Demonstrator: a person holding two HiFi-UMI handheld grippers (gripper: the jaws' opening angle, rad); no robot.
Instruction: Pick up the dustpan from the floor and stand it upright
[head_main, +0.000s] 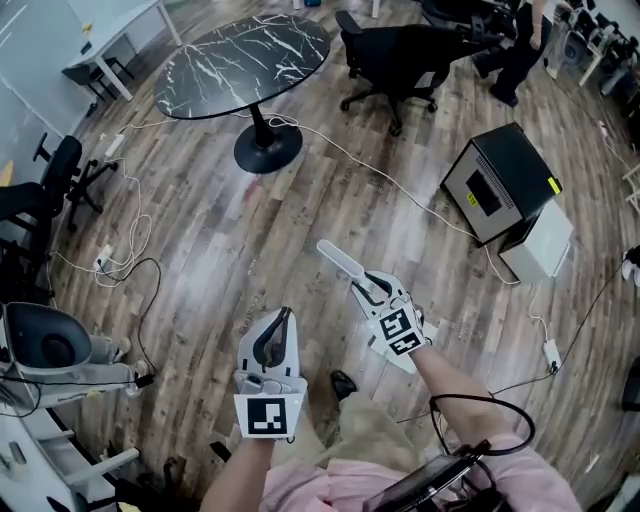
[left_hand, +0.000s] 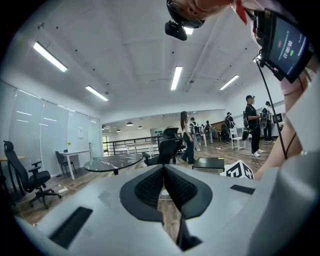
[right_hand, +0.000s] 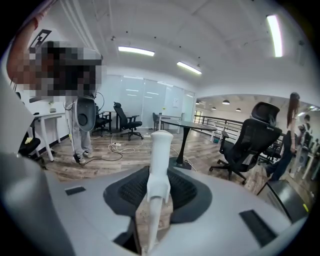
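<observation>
A white dustpan handle (head_main: 339, 261) sticks out up and to the left from my right gripper (head_main: 368, 290), which is shut on it above the wooden floor. In the right gripper view the handle (right_hand: 160, 155) rises between the dark pads (right_hand: 131, 190), with my right gripper (right_hand: 159, 189) closed around its lower part. The dustpan's pan is hidden. My left gripper (head_main: 279, 327) hovers to the left, apart from the handle. In the left gripper view my left gripper (left_hand: 164, 184) is shut with its pads (left_hand: 147, 187) meeting on nothing.
A round black marble table (head_main: 245, 58) stands ahead, a black office chair (head_main: 400, 55) behind it. A black box (head_main: 500, 180) and a white box (head_main: 540, 245) sit at right. Cables (head_main: 130, 250) trail across the floor at left, near grey equipment (head_main: 50, 345). A person (head_main: 520, 40) stands far back.
</observation>
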